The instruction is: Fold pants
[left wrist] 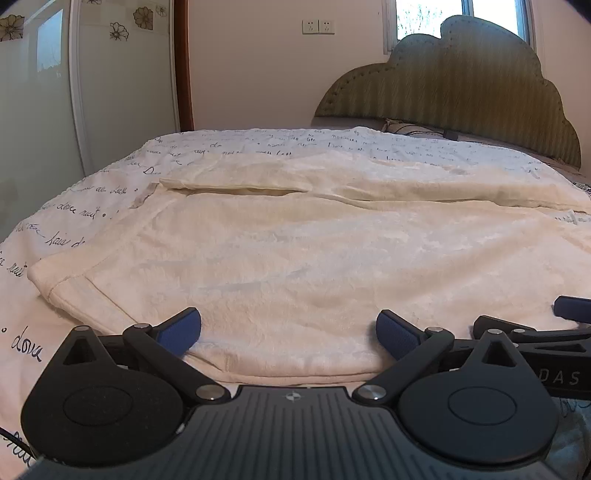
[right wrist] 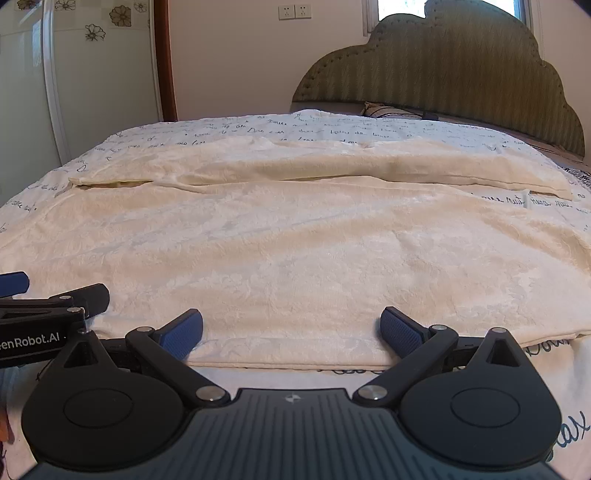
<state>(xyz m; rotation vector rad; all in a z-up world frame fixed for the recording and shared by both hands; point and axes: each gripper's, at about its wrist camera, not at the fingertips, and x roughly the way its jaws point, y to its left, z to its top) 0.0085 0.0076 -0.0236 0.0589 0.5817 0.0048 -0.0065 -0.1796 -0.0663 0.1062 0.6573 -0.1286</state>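
Cream pants (left wrist: 295, 251) flat on script-printed bed cover (left wrist: 59, 210)

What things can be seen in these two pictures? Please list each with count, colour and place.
fluffy cream fleece pants: 1, cream, spread flat on the bedspread
white bedspread with black handwriting print: 1, white and black, covering the bed
green padded cloud-shaped headboard: 1, olive green, far right
white wall sockets: 2, white, back wall
left hand-held gripper: 1, black with blue pads, open at the near edge of the pants
right hand-held gripper: 1, same colours, open beside it
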